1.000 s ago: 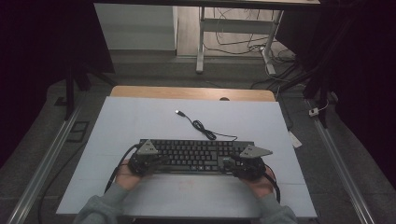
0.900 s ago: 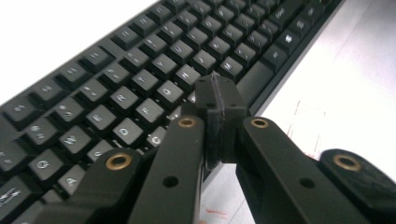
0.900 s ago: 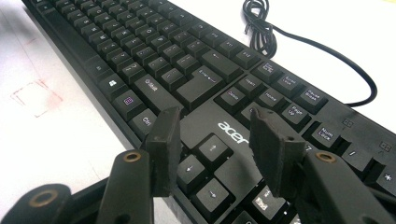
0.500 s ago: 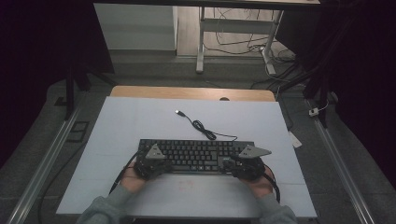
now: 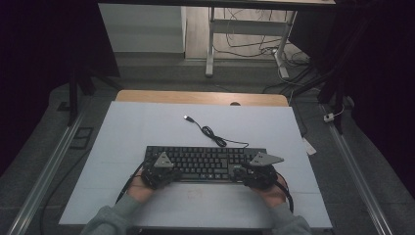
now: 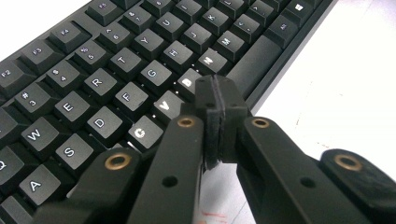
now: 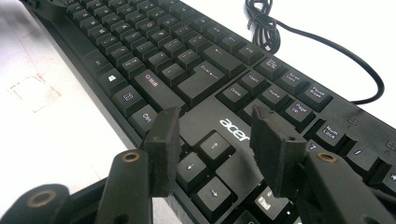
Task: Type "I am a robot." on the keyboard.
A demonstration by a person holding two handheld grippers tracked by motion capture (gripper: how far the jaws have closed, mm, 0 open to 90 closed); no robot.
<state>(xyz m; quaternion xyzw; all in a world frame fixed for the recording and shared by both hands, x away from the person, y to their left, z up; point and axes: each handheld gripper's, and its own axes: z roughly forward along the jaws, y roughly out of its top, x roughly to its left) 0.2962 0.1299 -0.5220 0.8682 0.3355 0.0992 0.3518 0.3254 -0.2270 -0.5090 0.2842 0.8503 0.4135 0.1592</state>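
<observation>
On the pale grey desk (image 5: 147, 127) sits a black full-size Acer keyboard (image 5: 205, 161), near the person's edge, its black USB cable (image 5: 210, 133) curling off toward the far side. Left gripper (image 6: 215, 100) has its 2 fingers pressed together with nothing between them, tips hovering right over the B and V keys near the space bar. Right gripper (image 7: 215, 140) has its fingers spread apart, gripping nothing, sitting over the arrow keys below the logo.

left gripper (image 6: 215, 100): jaws pressed together | right gripper (image 7: 217, 149): jaws apart, seemingly holding nothing
</observation>
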